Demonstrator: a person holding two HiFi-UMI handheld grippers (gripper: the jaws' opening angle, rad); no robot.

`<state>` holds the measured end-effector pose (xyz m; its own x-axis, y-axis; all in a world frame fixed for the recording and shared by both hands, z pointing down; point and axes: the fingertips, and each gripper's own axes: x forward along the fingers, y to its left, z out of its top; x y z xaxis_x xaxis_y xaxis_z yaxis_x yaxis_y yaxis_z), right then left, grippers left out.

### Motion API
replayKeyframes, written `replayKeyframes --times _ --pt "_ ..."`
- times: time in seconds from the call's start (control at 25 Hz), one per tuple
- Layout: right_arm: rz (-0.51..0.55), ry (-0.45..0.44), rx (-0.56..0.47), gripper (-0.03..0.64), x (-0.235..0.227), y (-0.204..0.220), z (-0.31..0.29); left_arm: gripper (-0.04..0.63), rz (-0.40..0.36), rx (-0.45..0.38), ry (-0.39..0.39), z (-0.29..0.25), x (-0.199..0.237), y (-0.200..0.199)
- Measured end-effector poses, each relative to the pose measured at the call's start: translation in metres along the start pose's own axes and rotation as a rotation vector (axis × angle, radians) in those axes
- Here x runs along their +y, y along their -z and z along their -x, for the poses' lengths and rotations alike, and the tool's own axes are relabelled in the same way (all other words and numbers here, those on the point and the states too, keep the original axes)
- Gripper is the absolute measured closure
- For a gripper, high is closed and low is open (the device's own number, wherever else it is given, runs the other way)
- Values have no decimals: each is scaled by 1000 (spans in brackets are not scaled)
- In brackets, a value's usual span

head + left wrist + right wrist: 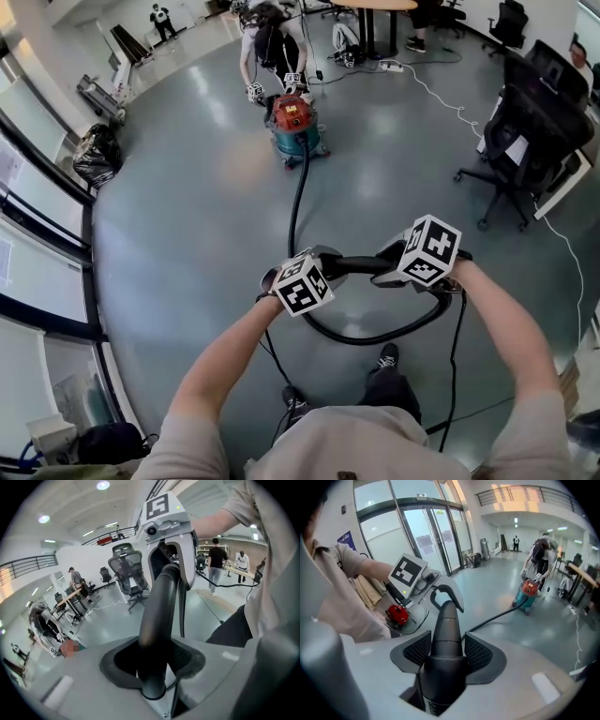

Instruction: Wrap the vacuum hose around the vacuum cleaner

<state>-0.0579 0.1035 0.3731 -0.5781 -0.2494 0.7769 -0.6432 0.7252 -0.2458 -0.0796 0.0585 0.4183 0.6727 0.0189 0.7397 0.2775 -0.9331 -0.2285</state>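
Note:
The red and teal vacuum cleaner stands far ahead on the grey floor. Its black hose runs toward me and curls in a loop in front of my feet. The hose ends in a rigid black curved handle tube, held level between both hands. My left gripper is shut on one end of the tube, which passes up between its pads. My right gripper is shut on the thicker handle end. Each gripper view shows the other gripper just beyond the tube.
Another person bends over the vacuum cleaner. A black office chair and a desk stand at the right, with a white cable on the floor. Glass doors line the left side, with a black bag beside them.

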Motion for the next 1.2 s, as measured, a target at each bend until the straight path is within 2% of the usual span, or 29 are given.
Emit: replayKeyframes --times 0.2,0.36,0.48,0.64,0.72,0.84,0.92,1.0,1.2 --pt "124 177 -174 327 -51 -5 45 446 161 -19 -96 -21 24 -24" --pt "274 306 -251 307 -77 -10 95 446 267 -42 -170 -34 40 -58" --pt "342 385 -315 295 -86 -20 134 446 336 -42 -193 -43 47 -70" --pt "336 504 -478 325 -97 -36 201 446 428 -53 -254 -45 58 -78" --pt "300 566 -566 333 -103 -33 233 446 466 -73 -292 -45 63 -85" --pt "231 639 -666 378 -107 -15 268 446 520 -107 -330 -46 70 -96" --pt "180 638 -687 399 -108 4 271 446 562 -129 -343 -47 75 -103" --pt "131 599 -657 402 -106 28 252 446 608 -149 -352 -49 80 -108" --pt "1 430 -465 337 -98 100 142 446 704 -205 -365 -50 97 -129"
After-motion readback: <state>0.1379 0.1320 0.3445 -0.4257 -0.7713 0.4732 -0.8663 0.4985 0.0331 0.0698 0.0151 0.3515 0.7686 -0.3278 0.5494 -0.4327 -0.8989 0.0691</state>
